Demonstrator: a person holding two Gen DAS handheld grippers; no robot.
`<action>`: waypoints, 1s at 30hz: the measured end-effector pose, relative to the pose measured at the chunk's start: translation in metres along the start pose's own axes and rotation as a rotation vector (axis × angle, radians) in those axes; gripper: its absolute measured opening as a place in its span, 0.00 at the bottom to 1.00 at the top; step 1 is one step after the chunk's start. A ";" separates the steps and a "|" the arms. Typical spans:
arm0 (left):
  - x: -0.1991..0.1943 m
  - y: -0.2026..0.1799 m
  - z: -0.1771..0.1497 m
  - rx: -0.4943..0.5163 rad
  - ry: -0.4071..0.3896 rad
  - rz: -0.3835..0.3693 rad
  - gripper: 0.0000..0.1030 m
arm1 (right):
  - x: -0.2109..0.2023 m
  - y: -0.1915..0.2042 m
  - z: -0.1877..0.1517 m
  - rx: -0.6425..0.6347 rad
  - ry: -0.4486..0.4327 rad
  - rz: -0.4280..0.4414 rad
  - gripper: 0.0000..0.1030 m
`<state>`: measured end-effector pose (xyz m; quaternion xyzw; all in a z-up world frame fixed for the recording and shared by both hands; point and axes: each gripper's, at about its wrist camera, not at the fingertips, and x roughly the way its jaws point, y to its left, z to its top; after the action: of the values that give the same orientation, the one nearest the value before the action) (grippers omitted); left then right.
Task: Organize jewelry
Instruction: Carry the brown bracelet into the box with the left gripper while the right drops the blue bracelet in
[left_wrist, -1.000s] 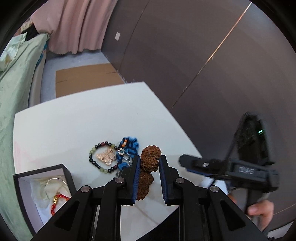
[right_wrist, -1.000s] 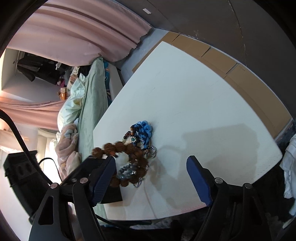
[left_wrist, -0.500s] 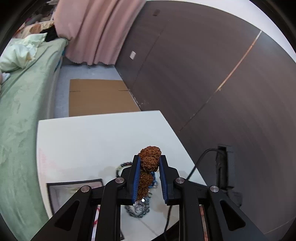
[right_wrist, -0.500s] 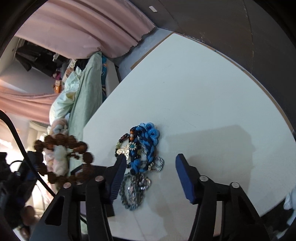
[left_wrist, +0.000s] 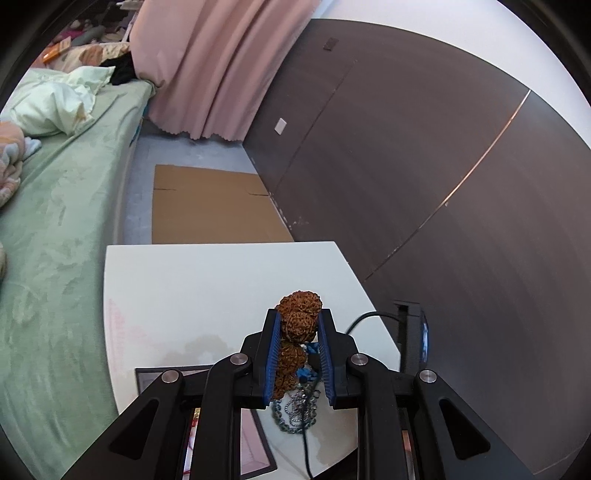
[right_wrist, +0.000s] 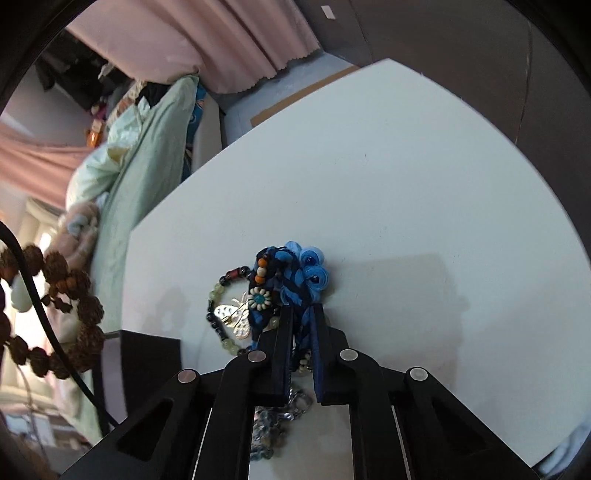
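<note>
My left gripper (left_wrist: 297, 319) is shut on a brown seed-bead bracelet (left_wrist: 299, 317) and holds it in the air above the white table (left_wrist: 192, 291); the bracelet also hangs at the left edge of the right wrist view (right_wrist: 74, 314). My right gripper (right_wrist: 302, 314) is shut on a blue braided bracelet (right_wrist: 299, 277) that lies on the table (right_wrist: 406, 192). Beside it lie a dark bead bracelet with a silver butterfly (right_wrist: 232, 314) and a silver chain (right_wrist: 273, 424). The chain also shows under the left gripper (left_wrist: 295, 410).
An open jewelry box (left_wrist: 255, 454) sits at the table's near left; its dark wall shows in the right wrist view (right_wrist: 147, 365). A green bed (left_wrist: 55, 221), pink curtain (left_wrist: 214, 66), dark wall panels (left_wrist: 424, 166) and floor cardboard (left_wrist: 210, 206) surround the table.
My left gripper has risen with the brown bracelet, away from the pile. My right gripper has moved in over the pile and closed from wide open onto the blue braided bracelet.
</note>
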<state>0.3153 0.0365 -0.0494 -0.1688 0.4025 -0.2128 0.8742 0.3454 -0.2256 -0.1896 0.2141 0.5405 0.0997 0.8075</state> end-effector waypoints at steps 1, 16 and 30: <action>-0.003 0.003 -0.001 -0.003 -0.002 0.003 0.20 | -0.002 -0.003 -0.001 0.018 0.003 0.018 0.10; -0.029 0.029 -0.017 -0.018 0.011 0.022 0.21 | -0.064 0.042 -0.023 -0.016 -0.171 0.228 0.06; -0.029 0.070 -0.030 -0.120 0.073 0.056 0.62 | -0.072 0.089 -0.041 -0.115 -0.199 0.354 0.06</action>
<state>0.2918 0.1077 -0.0821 -0.2017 0.4506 -0.1698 0.8529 0.2853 -0.1650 -0.1033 0.2680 0.4054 0.2490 0.8377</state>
